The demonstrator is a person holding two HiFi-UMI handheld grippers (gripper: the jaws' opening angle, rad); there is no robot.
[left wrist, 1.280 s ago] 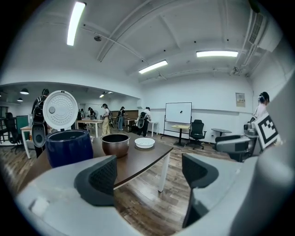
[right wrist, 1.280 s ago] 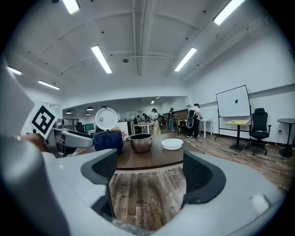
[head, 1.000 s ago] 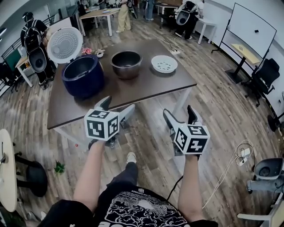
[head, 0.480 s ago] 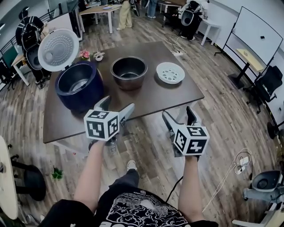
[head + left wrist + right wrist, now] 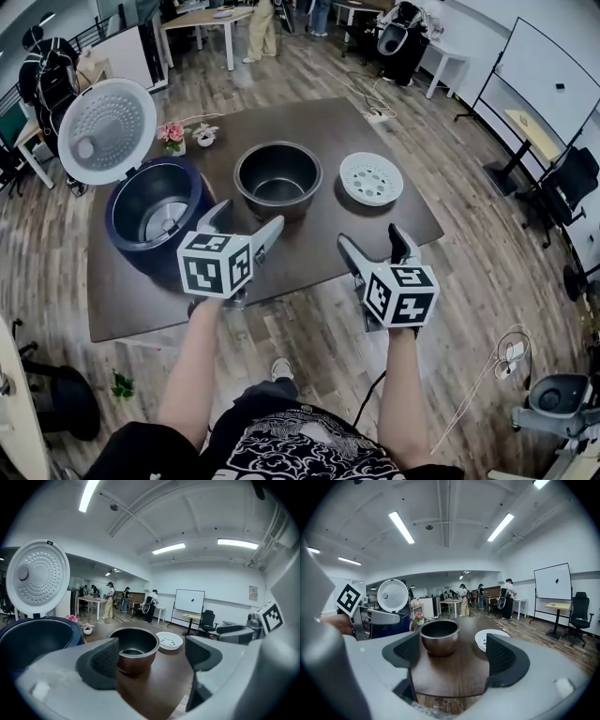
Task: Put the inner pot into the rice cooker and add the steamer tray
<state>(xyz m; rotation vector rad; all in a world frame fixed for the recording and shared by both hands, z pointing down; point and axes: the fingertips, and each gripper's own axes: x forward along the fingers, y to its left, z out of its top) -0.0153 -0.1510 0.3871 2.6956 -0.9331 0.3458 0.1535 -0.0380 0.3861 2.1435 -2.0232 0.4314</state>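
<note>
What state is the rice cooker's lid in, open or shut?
Open. The lid stands raised behind the rice cooker, its dimpled inner face showing, and the body's cavity is exposed.

Open-plan office, described around the dark brown desk (image 5: 309, 248). The floor (image 5: 487, 272) is laid in grey-brown wood-look planks. To the right of the desk, a whiteboard (image 5: 544, 66) on a stand, a small yellow-topped table (image 5: 525, 122) and a black office chair (image 5: 562, 178) are placed. Beyond the desk's far edge, a light wooden table (image 5: 202, 19) and a white side table (image 5: 450, 47) are seen, with persons standing near them. White walls (image 5: 225, 578) and a white ceiling (image 5: 197, 517) are lit by strip lights (image 5: 401, 527). Cables (image 5: 511, 328) lie on the floor at the desk's near right; a black stool (image 5: 66, 412) is set at its near left.
</note>
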